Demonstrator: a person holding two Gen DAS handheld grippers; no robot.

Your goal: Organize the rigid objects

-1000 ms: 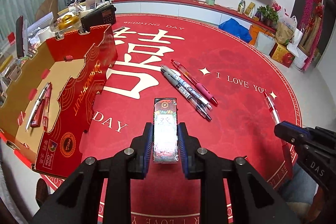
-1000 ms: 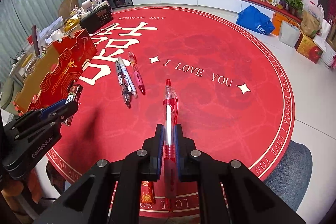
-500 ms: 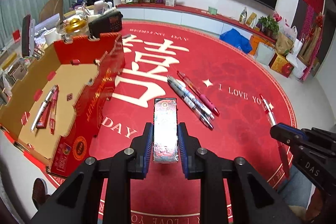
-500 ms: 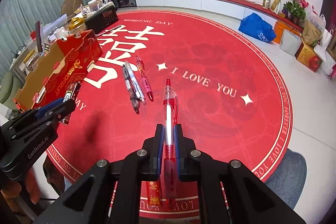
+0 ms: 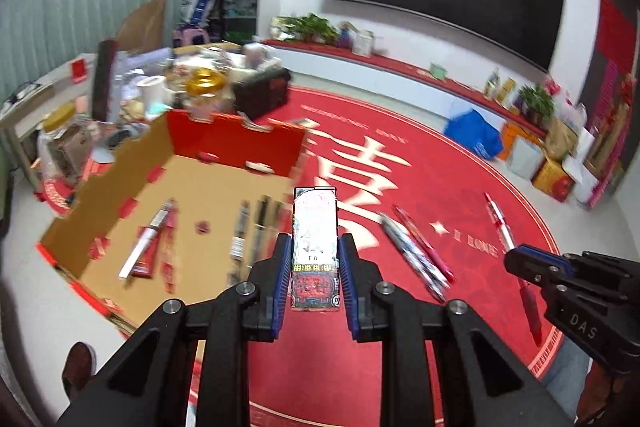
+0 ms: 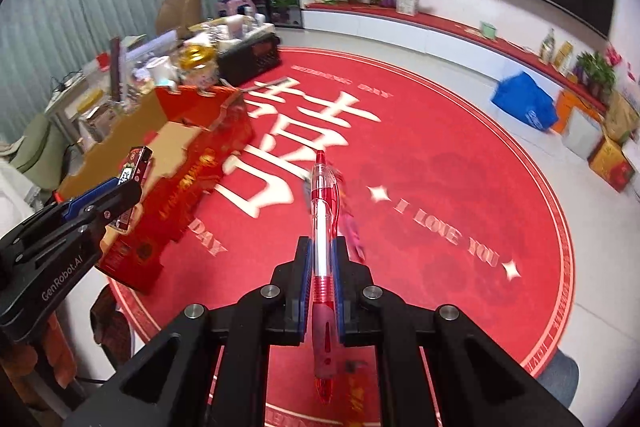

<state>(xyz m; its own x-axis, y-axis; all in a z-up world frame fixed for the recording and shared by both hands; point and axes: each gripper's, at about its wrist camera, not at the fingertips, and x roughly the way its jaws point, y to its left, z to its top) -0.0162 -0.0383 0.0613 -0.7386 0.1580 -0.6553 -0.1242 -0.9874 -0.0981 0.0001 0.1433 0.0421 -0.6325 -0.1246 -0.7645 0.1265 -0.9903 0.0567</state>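
Two claws are in use, each clamped on something. The left claw (image 5: 314, 267) pinches a small flat box (image 5: 315, 243) with a printed label, held upright between its blue pads and raised above the near edge of the open cardboard tray (image 5: 228, 141). The right claw (image 6: 322, 269) is pressed together on a red pen (image 6: 322, 227), which runs lengthwise between the fingers with its tip pointing away from the camera and its grip end hanging back towards the camera.

The tray sits on the left part of a round red mat (image 5: 420, 167) printed with large white characters and the words I LOVE YOU. It has a brown floor and red walls. Several pens (image 5: 248, 227) lie inside it, and near its left side a white stick-like item (image 5: 146, 247) lies beside something red; blur hides the details. On the mat to the right of the box, loose pens (image 5: 416, 251) lie side by side, one of them pink.

From the left camera the right claw shows at the right edge with the red pen sticking out of it. From the right camera the left claw shows at the left edge, its box in front of the tray's red outer wall. Behind the tray stands a cluttered tabletop (image 6: 80, 83).
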